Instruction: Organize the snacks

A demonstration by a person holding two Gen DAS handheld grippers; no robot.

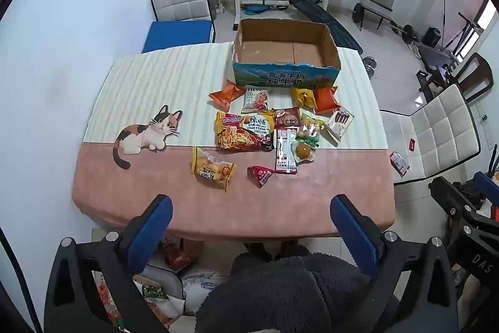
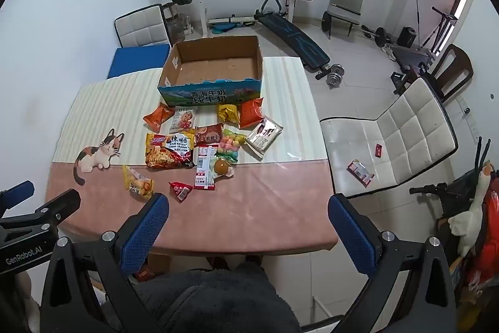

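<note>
Several snack packets lie in a loose pile mid-table: a large noodle pack (image 1: pixel 244 131) (image 2: pixel 170 152), a yellow packet (image 1: pixel 212 168) (image 2: pixel 138 182), a small red packet (image 1: pixel 261 174) (image 2: pixel 181 190), orange packets (image 1: pixel 227 94) (image 1: pixel 326 99) and others. An empty open cardboard box (image 1: pixel 285 50) (image 2: pixel 215 64) stands behind them. My left gripper (image 1: pixel 251 227) and right gripper (image 2: pixel 249 223) are both open and empty, held above the table's near edge, short of the snacks.
The table (image 1: pixel 343 192) has a pink and striped cloth with a cat print (image 1: pixel 146 133). A white chair (image 2: pixel 389 139) to the right holds two small packets (image 2: pixel 360 173). More bags lie on the floor below (image 1: pixel 156 292). Weight equipment stands at the back.
</note>
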